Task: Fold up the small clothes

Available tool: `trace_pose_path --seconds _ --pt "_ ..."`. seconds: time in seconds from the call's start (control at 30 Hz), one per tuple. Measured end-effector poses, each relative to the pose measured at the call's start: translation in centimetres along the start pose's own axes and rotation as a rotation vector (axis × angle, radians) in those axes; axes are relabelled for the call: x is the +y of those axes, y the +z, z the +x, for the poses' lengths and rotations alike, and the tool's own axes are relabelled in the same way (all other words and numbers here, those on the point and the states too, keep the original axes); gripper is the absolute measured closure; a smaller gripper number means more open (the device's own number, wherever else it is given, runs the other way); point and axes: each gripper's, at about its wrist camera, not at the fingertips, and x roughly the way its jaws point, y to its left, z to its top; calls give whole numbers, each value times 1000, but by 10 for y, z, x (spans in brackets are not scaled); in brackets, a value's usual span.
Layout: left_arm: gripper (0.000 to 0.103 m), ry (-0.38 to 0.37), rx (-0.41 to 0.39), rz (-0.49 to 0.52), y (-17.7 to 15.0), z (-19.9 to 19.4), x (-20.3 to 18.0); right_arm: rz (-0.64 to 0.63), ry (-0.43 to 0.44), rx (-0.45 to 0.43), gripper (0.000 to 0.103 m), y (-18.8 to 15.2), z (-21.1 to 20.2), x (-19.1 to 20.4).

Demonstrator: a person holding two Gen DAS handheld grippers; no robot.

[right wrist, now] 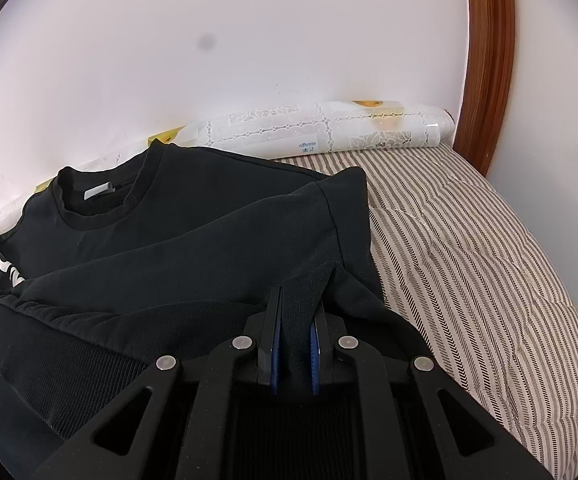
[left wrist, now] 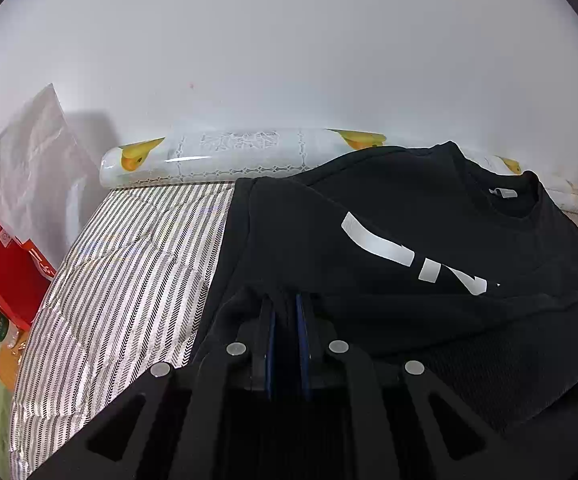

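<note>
A black sweatshirt (left wrist: 409, 216) with white lettering lies on the striped bed cover (left wrist: 129, 272), collar toward the wall. Its sleeves are folded in across the chest. My left gripper (left wrist: 287, 300) is shut on a fold of black fabric at the shirt's left lower edge, and the cloth bunches up between the blue pads. In the right wrist view the same sweatshirt (right wrist: 177, 240) fills the left half, white neck label showing. My right gripper (right wrist: 299, 300) is shut on a pinch of the shirt's lower right edge, the ribbed hem draped toward the camera.
A rolled patterned sheet (left wrist: 225, 156) lies along the white wall behind the shirt, also seen as the roll (right wrist: 329, 132) in the right view. A red box (left wrist: 1, 256) and white bag stand off the bed's left side. A wooden frame (right wrist: 489, 64) rises at the right.
</note>
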Motion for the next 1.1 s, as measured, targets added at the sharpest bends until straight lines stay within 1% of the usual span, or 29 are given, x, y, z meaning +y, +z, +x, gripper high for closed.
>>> trace_pose_path --seconds 0.83,1.1 --pt "93 7 -6 3 1 -2 -1 -6 -7 -6 92 -1 -2 2" --pt "92 4 -19 -1 0 -5 -1 -8 -1 -12 90 -2 -4 2"
